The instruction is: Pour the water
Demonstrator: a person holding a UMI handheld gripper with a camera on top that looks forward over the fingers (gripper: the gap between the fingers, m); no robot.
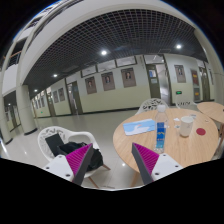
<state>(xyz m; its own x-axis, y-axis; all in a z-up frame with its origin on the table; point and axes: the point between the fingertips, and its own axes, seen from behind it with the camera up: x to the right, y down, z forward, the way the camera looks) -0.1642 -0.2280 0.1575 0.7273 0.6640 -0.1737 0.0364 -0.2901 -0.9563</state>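
Round wood table [176, 146] (gripper [112, 162] apart)

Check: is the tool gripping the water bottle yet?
No. The tool is open with nothing between its fingers, and the bottle stands on the round table beyond them.

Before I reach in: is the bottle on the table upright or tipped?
Upright: the bottle stands on the round table, beyond the open hand-held gripper.

The gripper [113, 163] is held level, its pink-padded fingers [80, 160] spread wide apart.
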